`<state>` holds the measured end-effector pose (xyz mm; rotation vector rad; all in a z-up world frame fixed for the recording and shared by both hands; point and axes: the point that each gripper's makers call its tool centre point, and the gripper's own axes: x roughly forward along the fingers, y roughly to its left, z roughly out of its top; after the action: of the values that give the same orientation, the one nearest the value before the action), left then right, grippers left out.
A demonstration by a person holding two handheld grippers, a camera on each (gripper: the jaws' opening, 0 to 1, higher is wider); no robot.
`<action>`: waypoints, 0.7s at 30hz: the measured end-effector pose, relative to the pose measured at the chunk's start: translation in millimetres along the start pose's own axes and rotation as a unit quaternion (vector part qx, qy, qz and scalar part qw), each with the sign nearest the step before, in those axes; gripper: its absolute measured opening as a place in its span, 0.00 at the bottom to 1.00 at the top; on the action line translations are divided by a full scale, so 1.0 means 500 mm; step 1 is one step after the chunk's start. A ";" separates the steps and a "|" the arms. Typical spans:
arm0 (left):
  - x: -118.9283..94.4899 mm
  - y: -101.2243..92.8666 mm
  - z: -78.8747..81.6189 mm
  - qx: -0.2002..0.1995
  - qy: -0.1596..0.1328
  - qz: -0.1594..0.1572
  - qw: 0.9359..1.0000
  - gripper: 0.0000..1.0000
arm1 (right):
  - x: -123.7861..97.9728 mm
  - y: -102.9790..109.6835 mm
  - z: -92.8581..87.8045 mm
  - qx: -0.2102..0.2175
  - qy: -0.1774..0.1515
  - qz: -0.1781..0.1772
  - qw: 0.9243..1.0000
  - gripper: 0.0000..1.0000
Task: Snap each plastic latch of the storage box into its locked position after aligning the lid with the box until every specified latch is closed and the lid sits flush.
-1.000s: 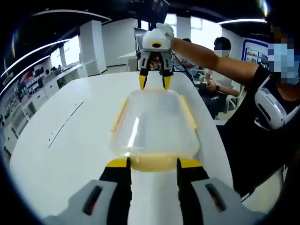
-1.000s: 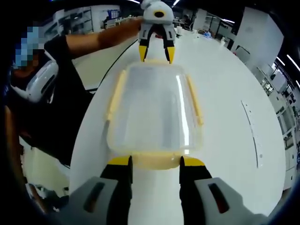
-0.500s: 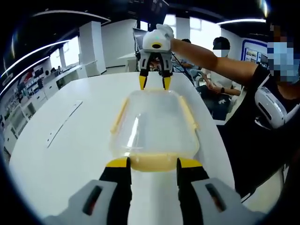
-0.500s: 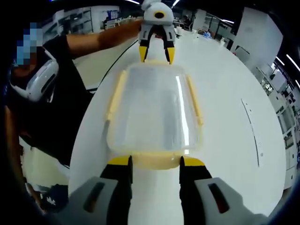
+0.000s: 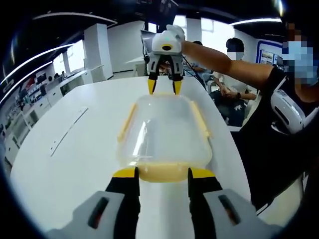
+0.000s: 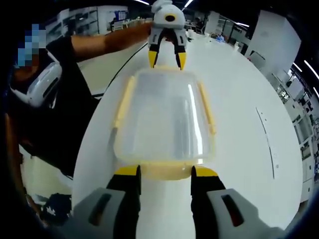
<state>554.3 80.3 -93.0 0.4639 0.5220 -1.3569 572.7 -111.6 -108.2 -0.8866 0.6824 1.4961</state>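
With the left gripper (image 5: 160, 174) and right gripper (image 6: 164, 173) bracketing, fingers wide, the end latches of the clear rectangular yellow-latched plastic storage box (image 5: 163, 130) lying mid-frame on the white worktop (image 5: 75, 149), each should be pressing its latch squarely downward.

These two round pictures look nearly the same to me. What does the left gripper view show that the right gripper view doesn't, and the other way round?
Left gripper view alone: seated people behind the white table's far end, bright windows, and a white pillar.

Right gripper view alone: a dark bundle on the floor beside the table, and a large pale pillar.

Both share: the clear rectangular plastic storage box with yellow latches, lid on, lying on the white table. Each view's own yellow-tipped fingers straddle its near end latch, with the other gripper at the far end.
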 end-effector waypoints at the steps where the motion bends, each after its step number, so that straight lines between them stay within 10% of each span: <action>1: 0.001 0.001 0.000 0.000 -0.001 0.001 1.000 0.36 | -0.001 -0.002 0.000 0.000 0.000 -0.002 1.000 0.36; 21: 0.010 0.004 -0.005 -0.007 -0.030 -0.005 1.000 0.36 | 0.006 0.000 -0.006 0.005 -0.004 -0.006 1.000 0.36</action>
<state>556.6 78.0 -98.0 0.4077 0.4857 -1.3723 573.2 -112.7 -112.4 -0.8744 0.6777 1.4844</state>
